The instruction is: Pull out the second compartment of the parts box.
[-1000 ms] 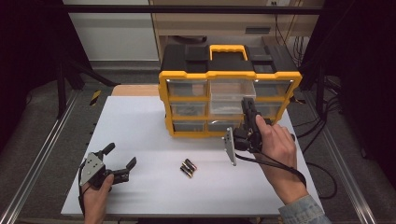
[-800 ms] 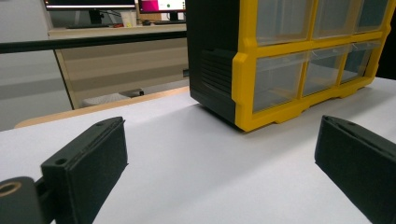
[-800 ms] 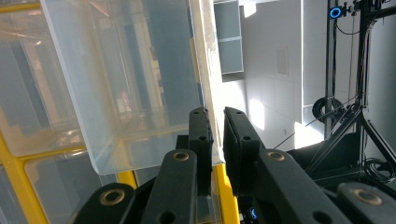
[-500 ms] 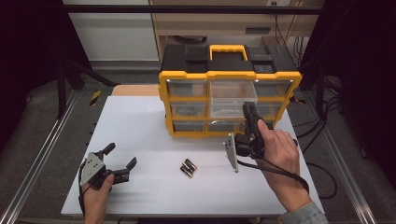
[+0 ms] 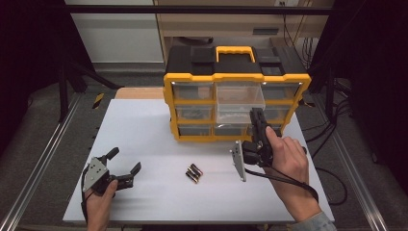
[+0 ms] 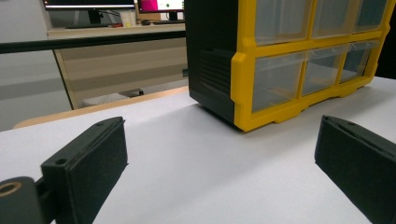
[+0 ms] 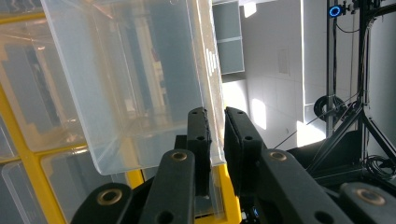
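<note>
A yellow and black drawer organizer (image 5: 235, 77) stands at the back of the white table (image 5: 144, 125). Its clear middle drawer (image 5: 239, 103) sticks out toward me. My right gripper (image 5: 256, 116) is shut on that drawer's front wall; in the right gripper view the thin clear wall (image 7: 135, 84) is pinched between the pads of the right gripper (image 7: 215, 126). Two batteries (image 5: 194, 173) lie side by side on the table in front of the organizer. My left gripper (image 5: 125, 160) rests at the near left, open and empty; in its own view the left gripper (image 6: 219, 154) frames bare table, with the organizer (image 6: 243, 70) beyond.
The other drawers in the organizer are closed, and some hold small dark items. A wooden board (image 5: 137, 93) lies behind the table's far left edge. Metal rails (image 5: 43, 159) run along both sides. Cables (image 5: 332, 178) hang at the right.
My right hand has edged slightly toward the near side with the drawer still gripped. The left gripper and the batteries have not moved.
</note>
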Motion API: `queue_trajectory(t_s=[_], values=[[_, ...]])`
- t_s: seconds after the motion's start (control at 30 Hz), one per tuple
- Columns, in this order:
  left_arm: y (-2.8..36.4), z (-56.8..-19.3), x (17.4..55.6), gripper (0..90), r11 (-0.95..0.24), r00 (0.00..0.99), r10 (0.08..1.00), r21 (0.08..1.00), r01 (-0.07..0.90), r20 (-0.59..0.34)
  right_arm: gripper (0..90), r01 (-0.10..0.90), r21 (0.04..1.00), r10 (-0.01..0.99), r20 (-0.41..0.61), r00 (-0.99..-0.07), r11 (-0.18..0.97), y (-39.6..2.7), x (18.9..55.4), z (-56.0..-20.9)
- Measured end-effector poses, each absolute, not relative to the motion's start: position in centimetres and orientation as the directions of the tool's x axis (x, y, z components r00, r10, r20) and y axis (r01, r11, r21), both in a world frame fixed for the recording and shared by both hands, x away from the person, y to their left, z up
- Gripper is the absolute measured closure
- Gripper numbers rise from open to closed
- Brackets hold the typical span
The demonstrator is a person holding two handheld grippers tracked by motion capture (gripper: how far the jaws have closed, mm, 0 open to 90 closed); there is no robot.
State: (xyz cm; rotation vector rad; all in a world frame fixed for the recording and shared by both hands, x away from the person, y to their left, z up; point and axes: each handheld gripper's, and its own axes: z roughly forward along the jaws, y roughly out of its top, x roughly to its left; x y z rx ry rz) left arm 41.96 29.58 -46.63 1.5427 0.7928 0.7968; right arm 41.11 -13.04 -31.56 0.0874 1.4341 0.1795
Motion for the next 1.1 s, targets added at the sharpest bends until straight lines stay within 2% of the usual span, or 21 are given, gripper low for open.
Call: queue_trajectory(t_s=[0.13, 0.27, 0.33, 0.4, 0.43, 0.47, 0.5, 0.63, 0.67, 0.73, 0.93, 1.1], values=[[29.6, -46.6, 41.9, 2.1, -0.100, 0.537, 0.842, 0.994, 0.053, 0.056, 75.6, -0.078, 0.207, 0.215, -0.969, 0.118, 0.975, -13.0, 41.1, -31.7], [29.7, -46.6, 41.9, 2.1, -0.099, 0.536, 0.842, 0.994, 0.053, 0.056, 58.4, -0.083, 0.269, 0.277, -0.955, 0.107, 0.960, -13.2, 40.9, -31.7], [29.6, -46.6, 41.9, 2.1, -0.101, 0.537, 0.842, 0.993, 0.054, 0.056, 44.9, -0.073, 0.329, 0.334, -0.939, 0.085, 0.942, -13.5, 40.9, -31.6], [29.6, -46.6, 41.9, 2.1, -0.101, 0.538, 0.841, 0.994, 0.052, 0.057, 42.2, -0.070, 0.349, 0.354, -0.932, 0.079, 0.935, -13.6, 40.8, -31.7], [29.6, -46.6, 41.9, 2.1, -0.101, 0.537, 0.841, 0.994, 0.052, 0.057, 37.9, -0.068, 0.383, 0.387, -0.920, 0.065, 0.921, -13.7, 40.8, -31.7], [29.6, -46.6, 41.9, 2.1, -0.101, 0.538, 0.841, 0.994, 0.053, 0.057, 29.4, -0.057, 0.461, 0.463, -0.886, 0.020, 0.886, -14.1, 40.7, -31.8], [29.6, -46.6, 41.9, 2.1, -0.101, 0.538, 0.841, 0.994, 0.052, 0.057, 29.4, -0.057, 0.461, 0.463, -0.886, 0.020, 0.886, -14.1, 40.7, -31.8], [29.7, -46.6, 41.9, 2.1, -0.099, 0.535, 0.843, 0.994, 0.051, 0.056, 18.1, -0.038, 0.556, 0.555, -0.831, -0.021, 0.831, -14.8, 40.7, -32.2], [29.7, -46.6, 41.9, 2.0, -0.098, 0.535, 0.843, 0.994, 0.051, 0.056, 15.3, -0.016, 0.607, 0.605, -0.794, -0.064, 0.794, -15.3, 40.7, -32.4], [29.7, -46.6, 41.9, 2.0, -0.098, 0.534, 0.844, 0.994, 0.051, 0.056, 14.0, -0.012, 0.624, 0.621, -0.779, -0.079, 0.781, -15.5, 40.7, -32.5], [29.7, -46.6, 41.9, 1.8, -0.099, 0.532, 0.845, 0.994, 0.047, 0.059, 12.3, 0.053, 0.746, 0.739, -0.645, -0.195, 0.664, -16.8, 40.8, -34.0], [29.7, -46.6, 41.9, 1.7, -0.098, 0.533, 0.844, 0.994, 0.046, 0.059, 11.6, 0.084, 0.790, 0.780, -0.573, -0.251, 0.608, -17.4, 41.1, -34.9]])
